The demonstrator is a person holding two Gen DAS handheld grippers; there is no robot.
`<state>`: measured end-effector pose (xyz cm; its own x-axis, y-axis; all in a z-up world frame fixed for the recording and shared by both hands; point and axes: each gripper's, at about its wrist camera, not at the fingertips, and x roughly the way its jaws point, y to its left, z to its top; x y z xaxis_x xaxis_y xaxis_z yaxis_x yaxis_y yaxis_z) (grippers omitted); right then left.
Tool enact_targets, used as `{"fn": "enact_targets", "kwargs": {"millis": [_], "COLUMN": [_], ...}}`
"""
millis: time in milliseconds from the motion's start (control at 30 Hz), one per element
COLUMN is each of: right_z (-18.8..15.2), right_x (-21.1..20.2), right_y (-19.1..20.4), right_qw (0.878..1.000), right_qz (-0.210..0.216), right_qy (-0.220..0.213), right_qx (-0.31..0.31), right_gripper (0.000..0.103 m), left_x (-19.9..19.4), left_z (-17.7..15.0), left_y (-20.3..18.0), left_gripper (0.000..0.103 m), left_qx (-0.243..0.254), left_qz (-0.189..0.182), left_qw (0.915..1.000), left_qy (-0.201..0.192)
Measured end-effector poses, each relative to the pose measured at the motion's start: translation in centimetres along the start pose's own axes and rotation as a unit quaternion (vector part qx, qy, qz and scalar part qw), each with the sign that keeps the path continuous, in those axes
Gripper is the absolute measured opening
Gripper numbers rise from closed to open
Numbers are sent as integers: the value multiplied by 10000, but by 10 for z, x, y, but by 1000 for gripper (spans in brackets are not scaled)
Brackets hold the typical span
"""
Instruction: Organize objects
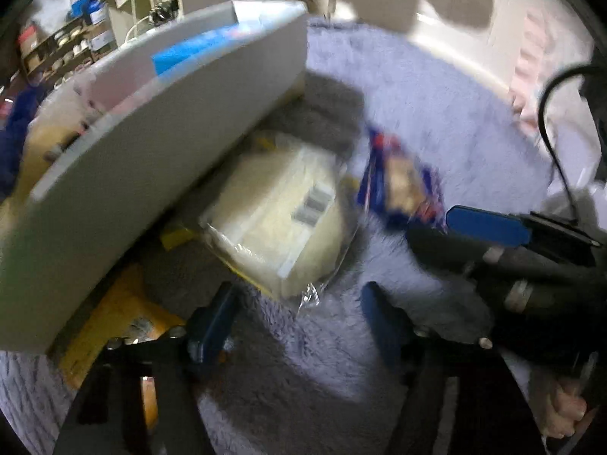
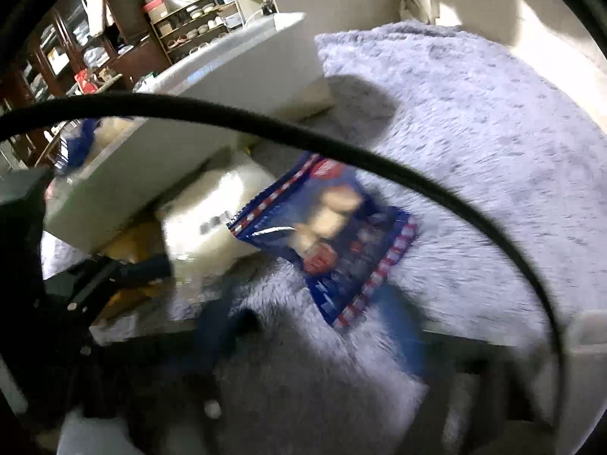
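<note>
Left wrist view: the left gripper (image 1: 299, 318) is hovering over the shaggy lilac rug (image 1: 436, 113), its two blue fingers (image 1: 218, 318) standing wide apart with nothing between them.
Clear-wrapped pale package (image 1: 273, 220): it is lying on the rug just ahead of the left gripper's spread jaws, tucked partly under the edge of the grey-white storage box (image 1: 159, 151).
Storage box: it is sitting on the rug at the left, holding a blue-and-white carton (image 1: 197, 47) and other blurred goods that I cannot identify.
Yellow packet (image 1: 125, 311): it is lying on the rug beside the box wall, just next to the left finger.
Blue snack bag (image 1: 402, 182): it is lying flat on the rug, right of the pale package and touching or overlapping its edge.
Right gripper (image 1: 485, 223): it is reaching in from the right with one blue finger near the bag's lower corner.
Right wrist view: the snack bag (image 2: 330, 235) is lying ahead of this gripper, printed with round biscuits and red-and-white striped edges.
Right jaw state: motion blur is smearing the fingers, so I cannot tell how they are standing.
Black cable (image 2: 341, 151): it is arcing across the lens.
Background: wooden shelves (image 2: 189, 26) with bowls are standing behind the box.
</note>
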<state>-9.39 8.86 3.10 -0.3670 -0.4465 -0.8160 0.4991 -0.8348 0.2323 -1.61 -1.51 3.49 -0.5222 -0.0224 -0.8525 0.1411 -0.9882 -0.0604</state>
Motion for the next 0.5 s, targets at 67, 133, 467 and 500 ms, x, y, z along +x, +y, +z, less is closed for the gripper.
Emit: {"fn": "enact_targets", "kwargs": {"millis": [67,133,467,500], "right_z": [7,9,27,24], "right_x": [-19,-38,2,17], "right_y": [-8,-20,-47,-46], "right_qw": [9993,9960,9786,9775], "right_qz": [60,83,648,647], "right_qy": [-280,-670,-860,-627], "right_qx": [233,588,1754,1908], "right_gripper": [44,47,65,65], "left_x": [-15,-30,-17,-16], "left_z": [6,10,24,24], "left_y": [0,3,39,42], "left_gripper": [64,64,64,64], "left_qx": [-69,-48,-721,-794], "left_qz": [-13,-45,-249,-278], "left_qw": [9996,9986,9945,9942], "left_qy": [-272,-533,-712,-664]}}
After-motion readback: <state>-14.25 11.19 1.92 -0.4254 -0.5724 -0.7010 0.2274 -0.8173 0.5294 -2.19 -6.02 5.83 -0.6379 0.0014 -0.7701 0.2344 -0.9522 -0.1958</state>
